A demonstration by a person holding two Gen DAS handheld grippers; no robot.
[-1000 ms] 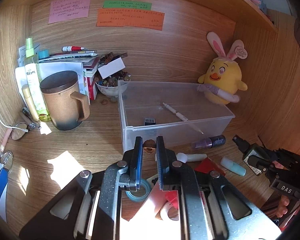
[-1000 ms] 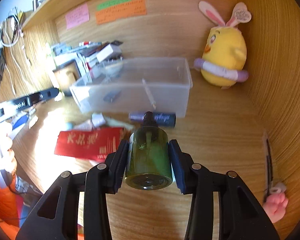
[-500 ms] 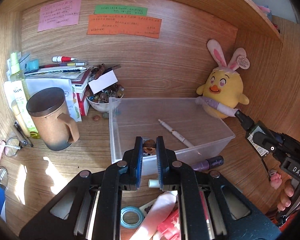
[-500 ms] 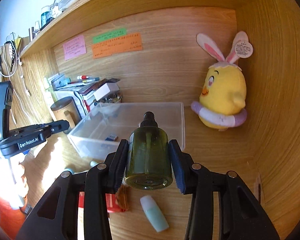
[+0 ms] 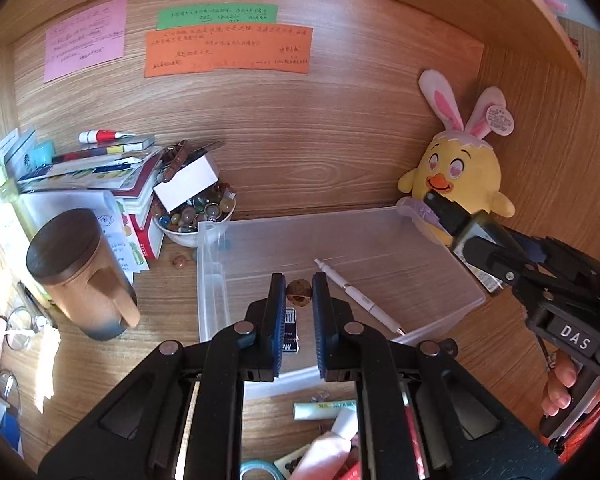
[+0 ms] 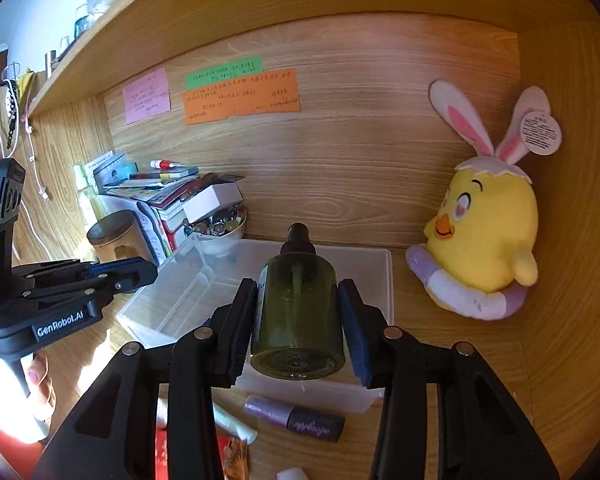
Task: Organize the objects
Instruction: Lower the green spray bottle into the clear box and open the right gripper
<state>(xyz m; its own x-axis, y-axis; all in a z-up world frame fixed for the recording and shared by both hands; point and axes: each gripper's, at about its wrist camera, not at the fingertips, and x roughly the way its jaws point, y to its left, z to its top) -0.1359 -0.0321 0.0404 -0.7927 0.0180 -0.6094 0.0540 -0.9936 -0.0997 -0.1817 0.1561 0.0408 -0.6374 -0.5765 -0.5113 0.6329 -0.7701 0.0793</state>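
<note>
Clear plastic storage bin (image 5: 220, 280), open-topped, on the wooden desk (image 5: 160, 288); already holds a white pen (image 5: 356, 298) and a small black barcode-labelled item (image 5: 290, 334). Left wrist view: left gripper (image 5: 299, 292) clenched on a small brown nut-like object (image 5: 299, 293), poised above the bin's near interior, pointing forward and downward. Bin lies directly below. Right gripper (image 5: 456, 220) enters over the bin's right rim.

Right wrist view: right gripper (image 6: 298, 312) grasps a dark olive-green dropper bottle (image 6: 298, 304), cap pointing forward, long axis along the fingers, over the bin's near wall (image 6: 332, 394). Likely release into bin next.
</note>
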